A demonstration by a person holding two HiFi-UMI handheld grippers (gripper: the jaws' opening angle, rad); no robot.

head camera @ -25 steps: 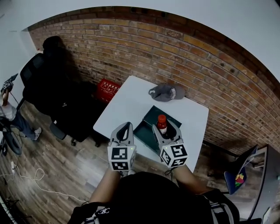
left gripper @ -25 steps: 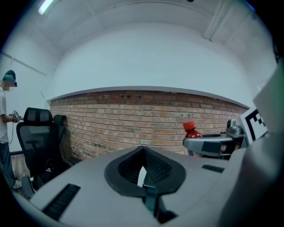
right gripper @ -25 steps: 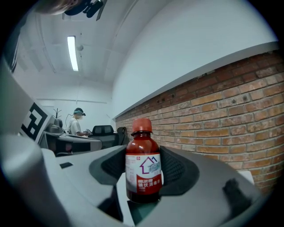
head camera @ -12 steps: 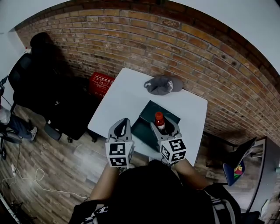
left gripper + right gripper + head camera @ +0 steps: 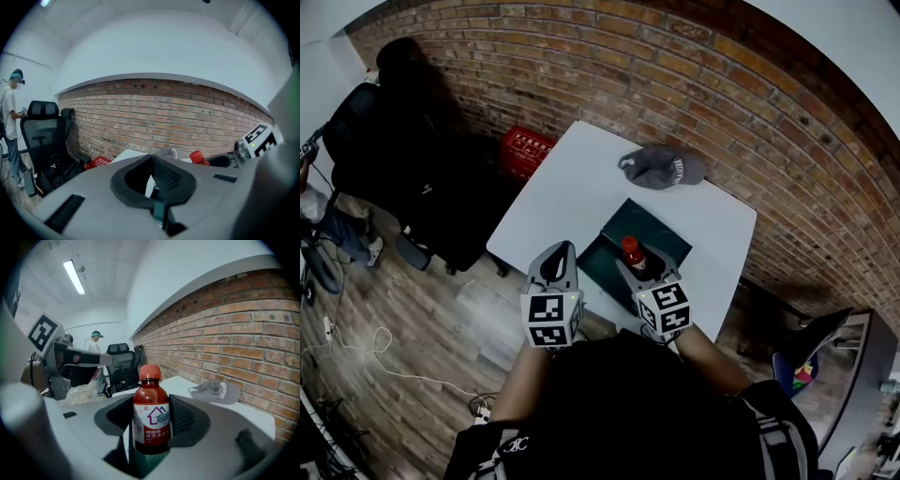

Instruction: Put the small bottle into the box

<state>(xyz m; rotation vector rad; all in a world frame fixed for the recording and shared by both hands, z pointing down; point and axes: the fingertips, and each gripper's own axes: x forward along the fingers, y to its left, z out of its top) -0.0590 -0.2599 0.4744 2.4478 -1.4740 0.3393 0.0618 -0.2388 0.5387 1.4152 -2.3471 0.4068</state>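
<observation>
A small bottle [image 5: 151, 414] with a red cap, dark red contents and a white label stands upright between the jaws of my right gripper [image 5: 150, 400], which is shut on it. In the head view the bottle [image 5: 631, 251] and right gripper [image 5: 635, 262] hang over the near half of the open dark green box [image 5: 654, 223] on the white table [image 5: 567, 192]. My left gripper [image 5: 560, 251] hovers left of the box at the table's near edge. Its jaws [image 5: 151, 158] meet at the tips and hold nothing. The bottle's cap [image 5: 196, 156] also shows in the left gripper view.
A grey cap [image 5: 662, 168] lies on the table beyond the box. A red crate [image 5: 528, 150] sits on the floor by the brick wall. Black office chairs [image 5: 389, 164] stand to the left, and a person [image 5: 10, 122] stands farther left.
The head view has shifted a little. My right gripper keeps the bottle and has edged slightly left over the box; the left gripper holds its place beside it.
</observation>
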